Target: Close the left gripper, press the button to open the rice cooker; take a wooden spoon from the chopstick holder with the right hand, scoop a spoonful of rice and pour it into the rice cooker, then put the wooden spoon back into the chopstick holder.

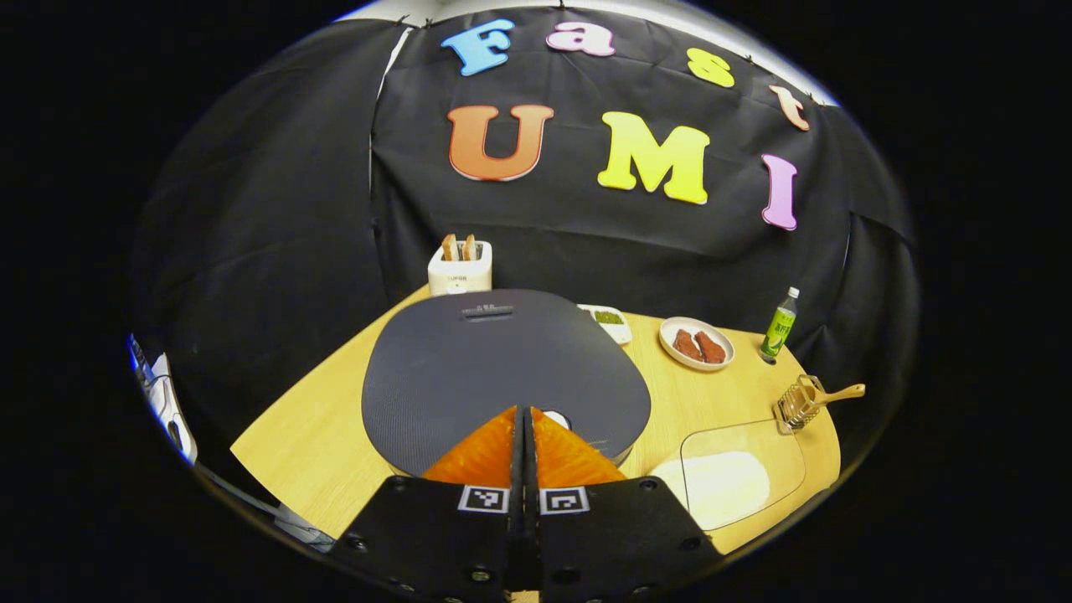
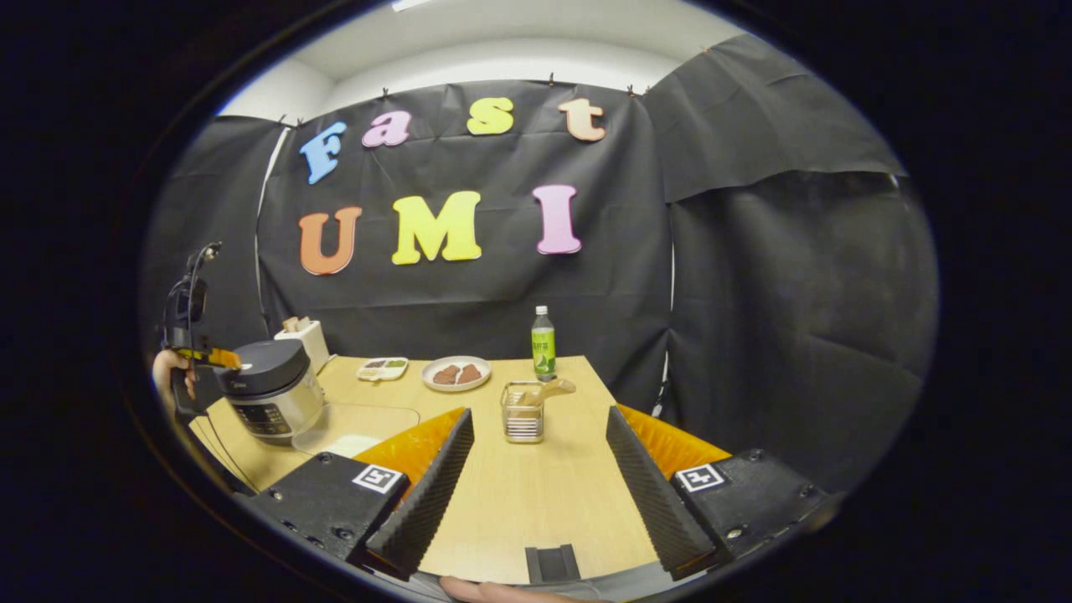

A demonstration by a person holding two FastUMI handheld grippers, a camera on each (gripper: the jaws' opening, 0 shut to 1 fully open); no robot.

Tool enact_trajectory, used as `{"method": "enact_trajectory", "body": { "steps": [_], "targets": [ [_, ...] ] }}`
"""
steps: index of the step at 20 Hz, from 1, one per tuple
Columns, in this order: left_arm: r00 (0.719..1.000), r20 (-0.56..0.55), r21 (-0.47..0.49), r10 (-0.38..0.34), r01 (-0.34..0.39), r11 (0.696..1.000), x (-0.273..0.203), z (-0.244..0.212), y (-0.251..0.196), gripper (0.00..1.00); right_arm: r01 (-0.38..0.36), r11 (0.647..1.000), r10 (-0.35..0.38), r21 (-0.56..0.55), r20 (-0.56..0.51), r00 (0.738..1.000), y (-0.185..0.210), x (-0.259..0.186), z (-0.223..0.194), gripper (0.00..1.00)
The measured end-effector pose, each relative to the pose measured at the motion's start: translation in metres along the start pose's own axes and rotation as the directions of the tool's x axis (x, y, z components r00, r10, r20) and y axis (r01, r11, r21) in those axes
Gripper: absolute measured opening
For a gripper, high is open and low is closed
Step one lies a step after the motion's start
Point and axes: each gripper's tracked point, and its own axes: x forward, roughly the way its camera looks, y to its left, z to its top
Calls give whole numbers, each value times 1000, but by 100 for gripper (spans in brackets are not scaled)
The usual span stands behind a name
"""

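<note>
In the left gripper view the rice cooker's dark lid (image 1: 502, 368) is closed, and its round pale button (image 1: 556, 417) peeks out just right of my left gripper (image 1: 524, 412), which is shut and hovers over the lid's near edge. The wire chopstick holder (image 1: 797, 404) holds a wooden spoon (image 1: 837, 394) at far right. Rice lies in a clear dish (image 1: 729, 481). In the right gripper view my right gripper (image 2: 540, 423) is open above the table, the chopstick holder (image 2: 523, 412) with the spoon (image 2: 553, 388) ahead between its fingers. The rice cooker (image 2: 268, 389) stands left with the other gripper (image 2: 205, 358) over it.
A white toaster (image 1: 459, 266) with bread stands behind the cooker. A small tray (image 1: 608, 322), a plate of brown food (image 1: 697, 343) and a green bottle (image 1: 780, 325) line the back of the wooden table (image 1: 301, 427). A hand (image 2: 167, 368) holds the far gripper.
</note>
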Motion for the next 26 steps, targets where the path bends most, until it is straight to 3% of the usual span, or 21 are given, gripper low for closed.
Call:
{"method": "enact_trajectory", "body": {
  "steps": [2, 3, 5, 6, 9, 13, 19, 23, 26],
  "targets": [
    [995, 100, -3, -29, 30, 1000, -16, 24, -13, 0, -17, 1000, 17, 17, -9, 1000, 4, 2, -5, 100],
    [985, 165, 3, -48, 48, 999, -26, 37, -20, 22, -26, 999, 26, 22, -20, 999, 6, 4, -11, 100],
    [952, 305, 27, -18, 10, 1000, -60, 67, -20, 92, -36, 999, 37, 19, -42, 998, 9, 9, -20, 100],
    [944, 330, 37, -3, -10, 999, -70, 69, -18, 98, -37, 999, 38, 15, -47, 998, 10, 11, -23, 100],
    [932, 363, 45, 15, -34, 998, -95, 77, -15, 96, -42, 999, 42, 14, -53, 998, 15, 21, -31, 100],
    [934, 356, 79, -28, 0, 997, -122, 52, -33, 96, -48, 995, 49, 82, -18, 999, 18, 52, -36, 100],
    [920, 377, 139, -107, 57, 989, -149, 14, -57, 96, -68, 975, 83, 213, -63, 995, 28, 118, -63, 100],
    [892, 433, 171, -131, 61, 983, -163, 13, -62, 96, 0, 963, 7, 271, -22, 1000, 6, 169, -67, 98],
    [894, 424, 183, -142, 69, 981, -160, 8, -66, 96, 13, 956, -6, 293, -24, 1000, 3, 204, -80, 96]
  ]
}}
